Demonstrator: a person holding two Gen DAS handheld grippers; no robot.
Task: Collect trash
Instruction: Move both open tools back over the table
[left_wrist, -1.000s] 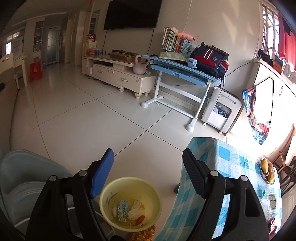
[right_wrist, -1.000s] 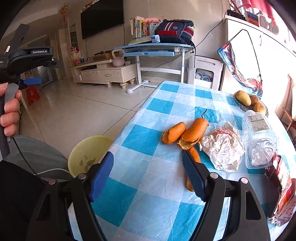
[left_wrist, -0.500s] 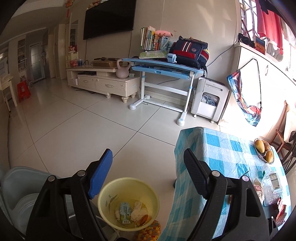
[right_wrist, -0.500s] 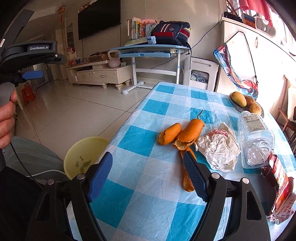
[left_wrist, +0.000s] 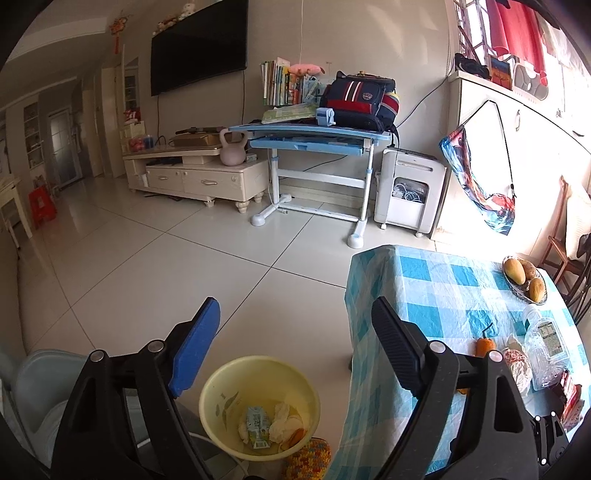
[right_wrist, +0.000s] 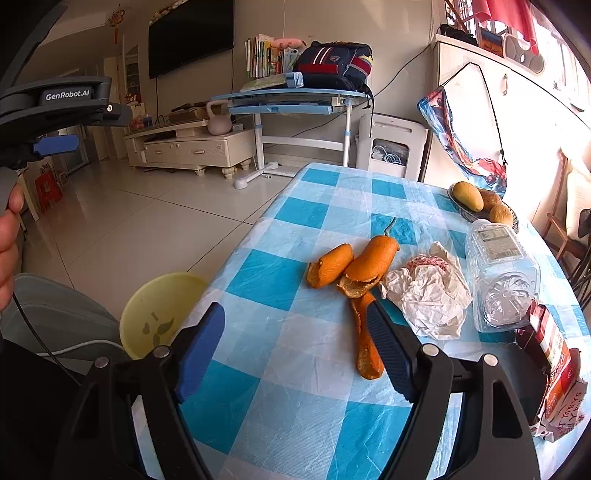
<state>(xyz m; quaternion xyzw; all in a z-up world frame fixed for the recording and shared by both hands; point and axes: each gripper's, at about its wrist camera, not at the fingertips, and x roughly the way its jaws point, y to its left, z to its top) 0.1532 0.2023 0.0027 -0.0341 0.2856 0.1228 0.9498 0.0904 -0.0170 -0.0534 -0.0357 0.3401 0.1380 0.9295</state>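
- The right gripper (right_wrist: 295, 354), jaws wide and empty, hangs over the surface (right_wrist: 258, 424) near its left edge.
- The left gripper (left_wrist: 295, 347), jaws just opened wider and empty, is above the yellow bin (left_wrist: 221, 391).
- Orange peel strip (right_wrist: 365, 343) lies mid-surface, its long axis running toward the near edge; best to straddle it across its narrow width.

The white lettering "GenRobot.AI" stands on the dark body of the left gripper (right_wrist: 55, 144), seen at the upper left of the right wrist view. The clear plastic bottle (right_wrist: 500, 275) carries a printed label, and the red and white packet (right_wrist: 554, 373) has red characters along its lower edge, but neither print can be read.
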